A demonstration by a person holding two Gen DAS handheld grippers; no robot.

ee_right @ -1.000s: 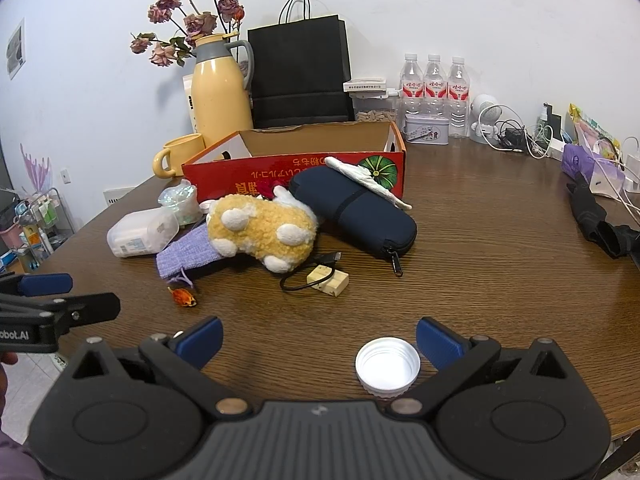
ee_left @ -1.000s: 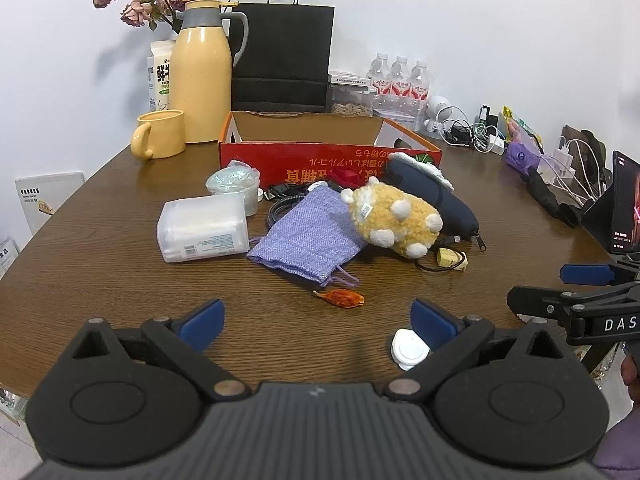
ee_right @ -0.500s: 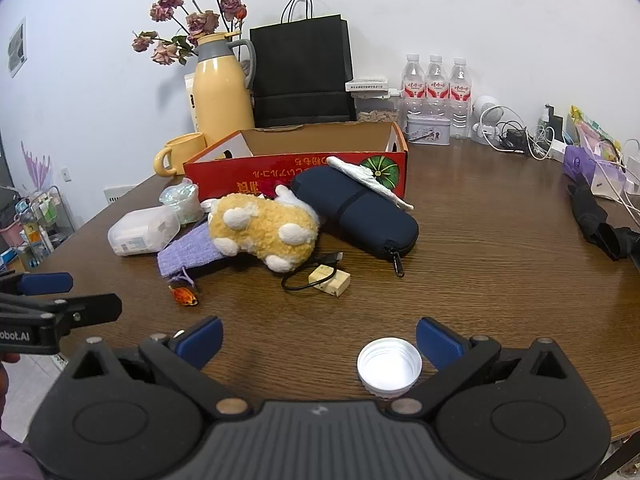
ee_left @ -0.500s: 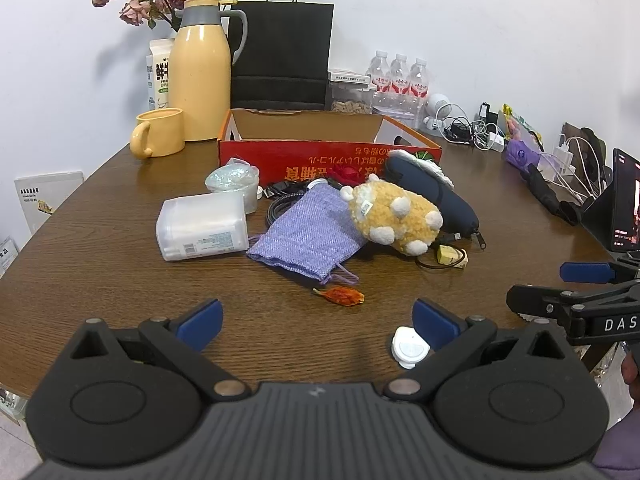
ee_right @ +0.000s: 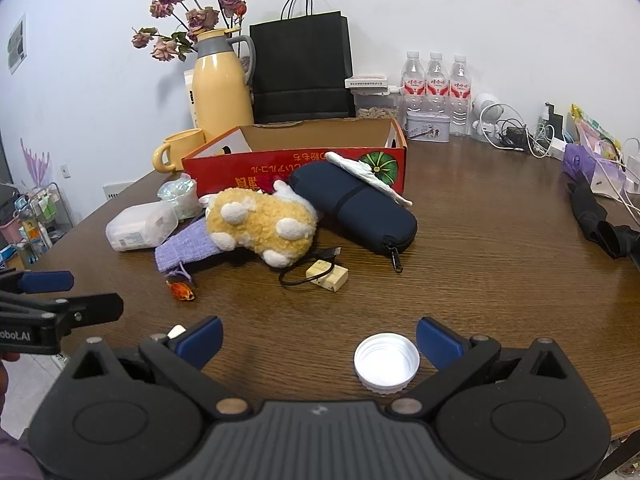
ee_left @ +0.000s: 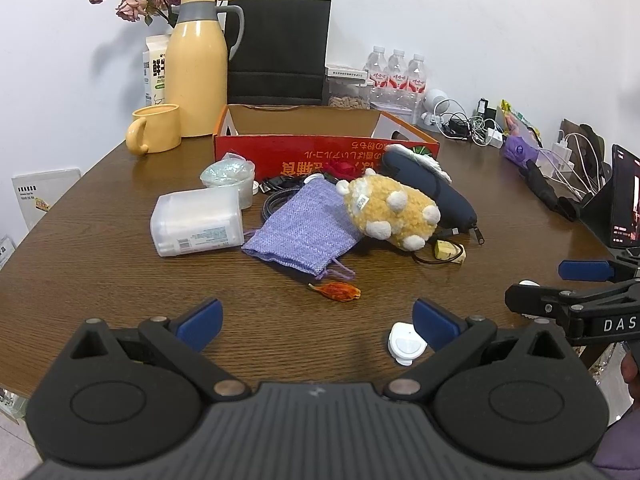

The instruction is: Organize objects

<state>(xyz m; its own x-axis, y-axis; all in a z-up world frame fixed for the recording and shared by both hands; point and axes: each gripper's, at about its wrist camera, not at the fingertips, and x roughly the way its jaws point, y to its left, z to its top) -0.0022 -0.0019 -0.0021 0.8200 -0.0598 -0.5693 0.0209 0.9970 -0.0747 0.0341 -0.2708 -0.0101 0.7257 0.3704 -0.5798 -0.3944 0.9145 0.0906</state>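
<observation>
A red cardboard box (ee_left: 324, 152) stands open at the back of the brown table (ee_left: 100, 248). In front of it lie a yellow plush toy (ee_left: 390, 210), a purple knit pouch (ee_left: 308, 232), a clear plastic box (ee_left: 198, 222), a navy zip case (ee_left: 432, 188) and an orange leaf (ee_left: 336, 291). My left gripper (ee_left: 316, 320) is open and empty at the near edge, a small white cap (ee_left: 406, 346) by its right finger. My right gripper (ee_right: 320, 338) is open and empty, a white jar lid (ee_right: 386, 362) by its right finger. The plush toy (ee_right: 260, 224) and navy case (ee_right: 356, 204) lie ahead of it.
A yellow thermos (ee_left: 196, 68), yellow mug (ee_left: 154, 128), black paper bag (ee_left: 278, 48) and water bottles (ee_left: 396, 74) line the back wall. Chargers and cables (ee_left: 480, 128) crowd the right side. A small wooden block with a cable (ee_right: 326, 276) lies beside the plush toy.
Both grippers have shifted only slightly; the scene sits marginally nearer. Nothing was taken hold of or moved on the table.
</observation>
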